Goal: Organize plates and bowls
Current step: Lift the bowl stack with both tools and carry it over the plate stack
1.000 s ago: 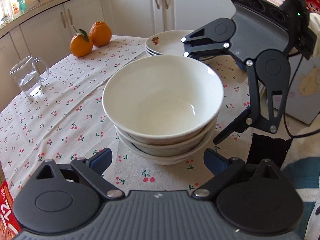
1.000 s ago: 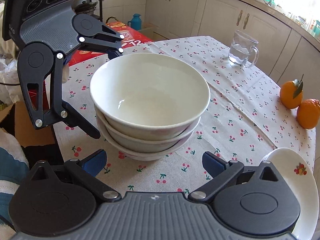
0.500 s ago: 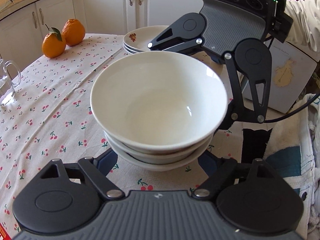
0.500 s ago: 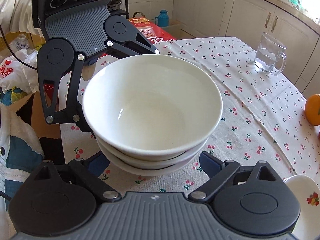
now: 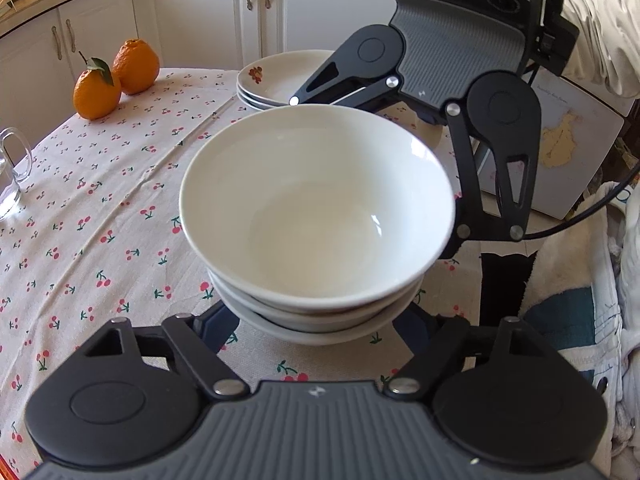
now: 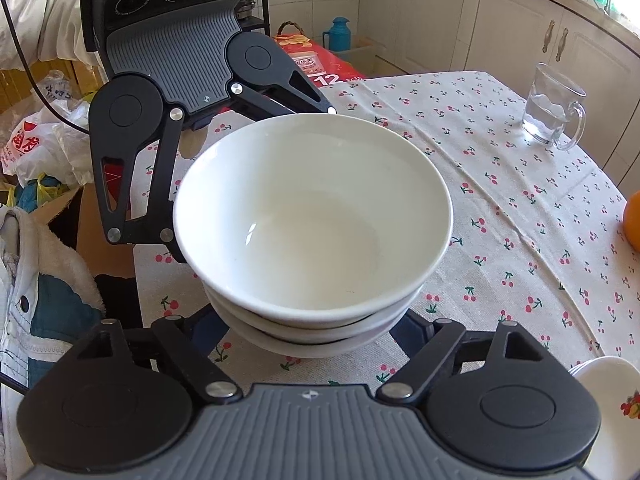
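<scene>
In the right wrist view, a red carton [image 6: 320,62] at the upper middle of the frame bears a white "12" on its near edge; the small brand label above it is too blurred to read. At the left edge, a white plastic bag [image 6: 28,146] carries red characters, possibly Chinese, not legible. Nothing readable shows in the left wrist view.

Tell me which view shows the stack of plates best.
The left wrist view: the stack of plates shows its flower mark and layered rims, though the right claw hides its far side. The right wrist view catches only a cropped edge.
</scene>
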{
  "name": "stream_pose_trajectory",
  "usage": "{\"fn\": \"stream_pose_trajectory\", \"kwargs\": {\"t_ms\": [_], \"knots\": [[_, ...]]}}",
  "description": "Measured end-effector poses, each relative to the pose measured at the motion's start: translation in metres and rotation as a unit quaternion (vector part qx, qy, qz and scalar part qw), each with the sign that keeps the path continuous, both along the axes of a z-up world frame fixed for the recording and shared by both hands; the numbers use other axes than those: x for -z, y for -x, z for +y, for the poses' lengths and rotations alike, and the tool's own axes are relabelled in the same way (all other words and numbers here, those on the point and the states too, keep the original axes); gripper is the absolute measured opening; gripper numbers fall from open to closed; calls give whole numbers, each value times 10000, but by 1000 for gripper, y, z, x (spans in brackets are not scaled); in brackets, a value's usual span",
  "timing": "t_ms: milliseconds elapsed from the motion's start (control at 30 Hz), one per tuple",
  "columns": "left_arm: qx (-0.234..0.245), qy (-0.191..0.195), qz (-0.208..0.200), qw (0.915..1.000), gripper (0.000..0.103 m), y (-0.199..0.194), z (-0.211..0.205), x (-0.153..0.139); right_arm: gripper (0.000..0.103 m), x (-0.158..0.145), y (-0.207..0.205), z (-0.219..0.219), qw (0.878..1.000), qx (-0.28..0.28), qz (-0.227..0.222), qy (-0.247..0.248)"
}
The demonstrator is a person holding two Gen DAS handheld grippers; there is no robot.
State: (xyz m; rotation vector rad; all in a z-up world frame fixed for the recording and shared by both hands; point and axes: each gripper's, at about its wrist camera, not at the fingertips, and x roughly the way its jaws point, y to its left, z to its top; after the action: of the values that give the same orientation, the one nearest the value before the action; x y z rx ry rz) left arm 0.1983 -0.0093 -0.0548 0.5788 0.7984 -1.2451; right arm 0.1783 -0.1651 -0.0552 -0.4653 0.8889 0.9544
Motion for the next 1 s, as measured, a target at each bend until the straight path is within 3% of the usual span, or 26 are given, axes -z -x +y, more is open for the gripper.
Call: {"fn": "stream_pose_trajectory", "kwargs": {"t_ms": [267, 600, 1000], "knots": [[-21, -11, -101, 9999, 82, 3, -2, -3, 88, -1, -2, 2, 10000, 32, 42, 51], [-42, 43, -212, 9998, 82, 3, -22, -26, 88, -19, 0, -19, 9999, 54, -112, -56], [269, 275, -505, 9980, 82, -13, -97, -58, 88, -54, -2, -93, 9985, 321, -437, -111]]}}
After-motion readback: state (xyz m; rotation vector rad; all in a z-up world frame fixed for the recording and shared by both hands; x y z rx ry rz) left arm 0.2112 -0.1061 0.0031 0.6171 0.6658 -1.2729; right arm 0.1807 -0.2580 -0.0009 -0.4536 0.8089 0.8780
